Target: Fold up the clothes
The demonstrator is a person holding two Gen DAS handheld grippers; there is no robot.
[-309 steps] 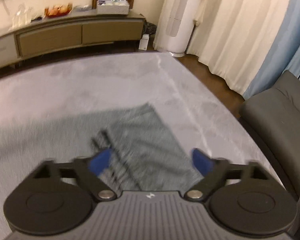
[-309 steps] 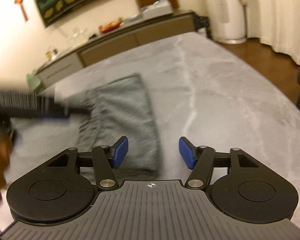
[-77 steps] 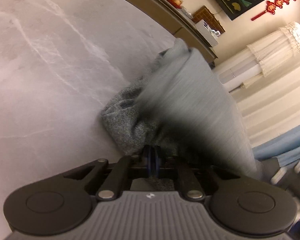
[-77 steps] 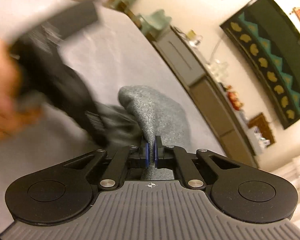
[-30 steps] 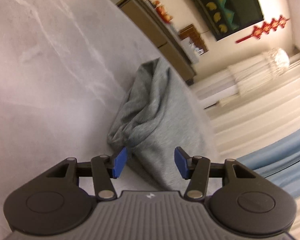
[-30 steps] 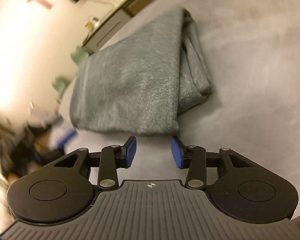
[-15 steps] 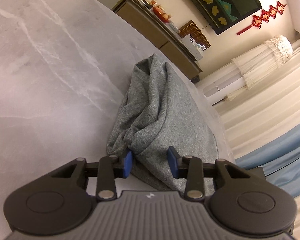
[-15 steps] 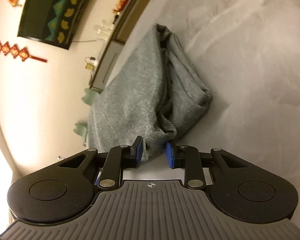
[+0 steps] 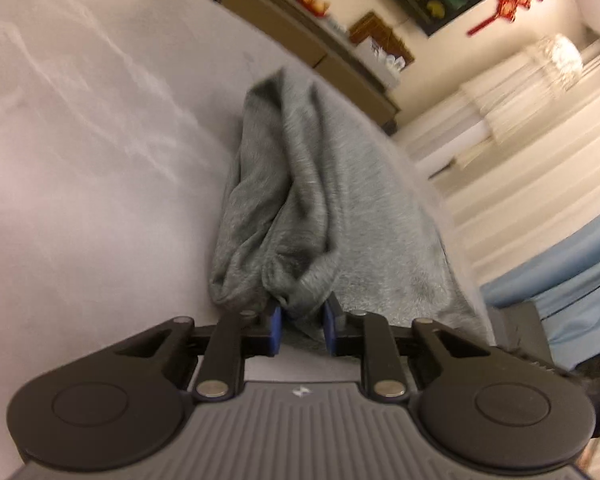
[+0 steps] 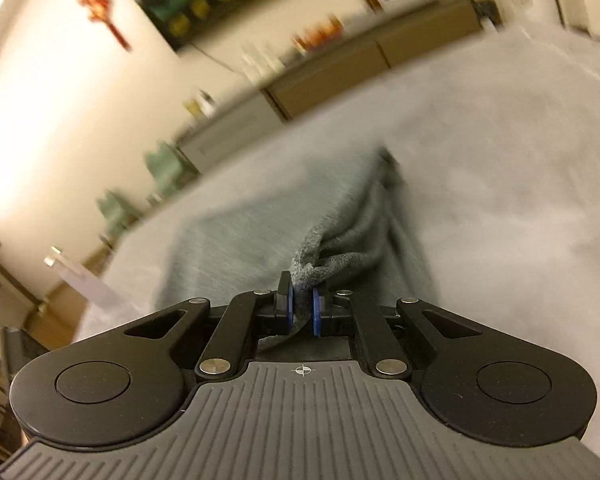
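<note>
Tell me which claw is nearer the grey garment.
Neither: both are on it. The left claw is closing with a bunched corner of the grey garment between its pads. The right claw is closing on another gathered corner of it.

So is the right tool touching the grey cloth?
Touching. In the right wrist view the right tool is closing, its blue pads pinching a bunched edge of the grey cloth.

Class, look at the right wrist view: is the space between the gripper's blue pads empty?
No: a bunched edge of the grey garment sits between the closing right gripper pads.
</note>
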